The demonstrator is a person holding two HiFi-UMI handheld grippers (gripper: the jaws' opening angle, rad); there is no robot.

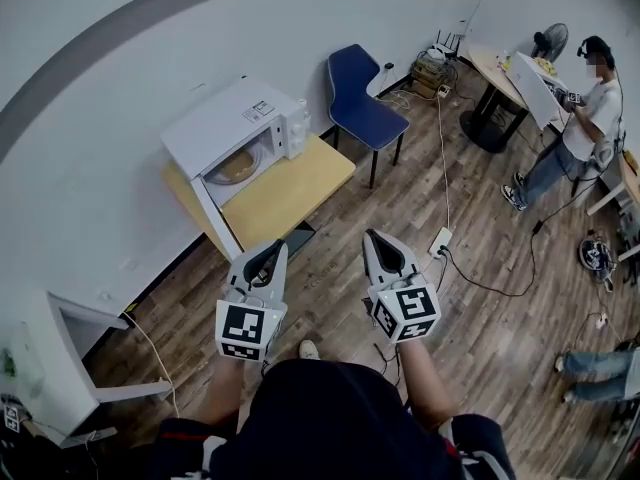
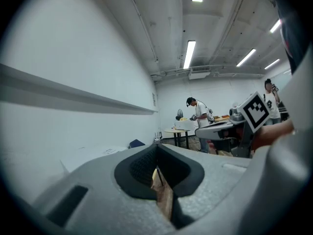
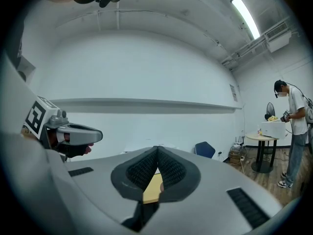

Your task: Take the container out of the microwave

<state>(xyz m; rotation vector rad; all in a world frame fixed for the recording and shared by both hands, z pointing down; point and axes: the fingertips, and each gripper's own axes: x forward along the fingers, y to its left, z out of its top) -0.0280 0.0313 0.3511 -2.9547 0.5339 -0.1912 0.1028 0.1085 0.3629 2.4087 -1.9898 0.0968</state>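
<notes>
A white microwave (image 1: 238,118) stands on a low yellow table (image 1: 305,180) against the wall, with its door (image 1: 215,218) swung open toward me. Inside it lies a round yellowish container (image 1: 237,165). My left gripper (image 1: 270,252) and right gripper (image 1: 375,238) are held side by side and level over the wooden floor, short of the table and apart from the microwave. Both are shut with nothing in them. In the left gripper view the pads (image 2: 146,168) meet at the tip, and likewise in the right gripper view (image 3: 168,169). Each gripper shows in the other's view.
A blue chair (image 1: 360,98) stands right of the table. A power strip (image 1: 440,240) and cables trail over the floor. A person (image 1: 585,128) stands at a round table (image 1: 497,73) far right. A white cabinet (image 1: 55,353) is at my left; someone's legs (image 1: 595,368) lie lower right.
</notes>
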